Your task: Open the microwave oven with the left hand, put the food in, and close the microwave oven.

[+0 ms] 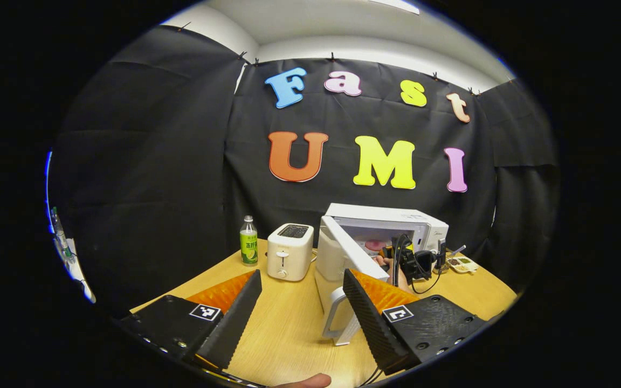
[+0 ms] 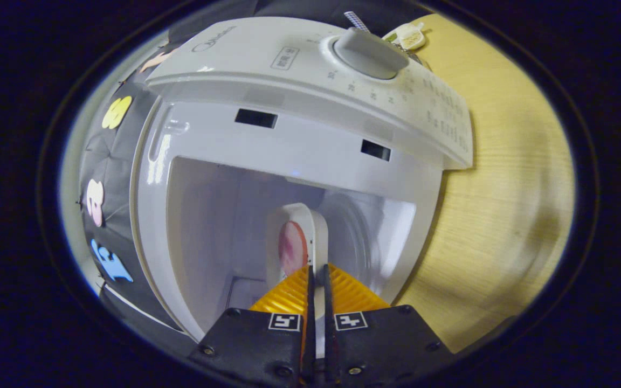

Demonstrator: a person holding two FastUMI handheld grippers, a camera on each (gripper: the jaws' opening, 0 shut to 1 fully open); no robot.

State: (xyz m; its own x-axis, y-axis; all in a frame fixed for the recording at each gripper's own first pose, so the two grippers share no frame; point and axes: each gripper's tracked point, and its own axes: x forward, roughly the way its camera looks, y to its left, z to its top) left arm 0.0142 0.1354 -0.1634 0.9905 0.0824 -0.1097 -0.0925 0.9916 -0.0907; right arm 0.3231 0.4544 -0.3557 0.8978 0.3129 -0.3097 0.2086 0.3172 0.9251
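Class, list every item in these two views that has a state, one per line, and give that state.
Microwave oven: door swung open.
Plate of food: held on edge, inside the cavity.
Right gripper: shut on the plate.
Left gripper: open, holding nothing.
Toaster: upright, slots empty.
Bottle: upright, capped.

Location: a staged recording booth, not a home kitchen. Black cloth (image 1: 154, 161) is clipped up as walls below a white ceiling; a wooden table (image 1: 289, 323) carries a microwave oven (image 1: 391, 226), toaster (image 1: 289, 250) and bottle (image 1: 248, 241)
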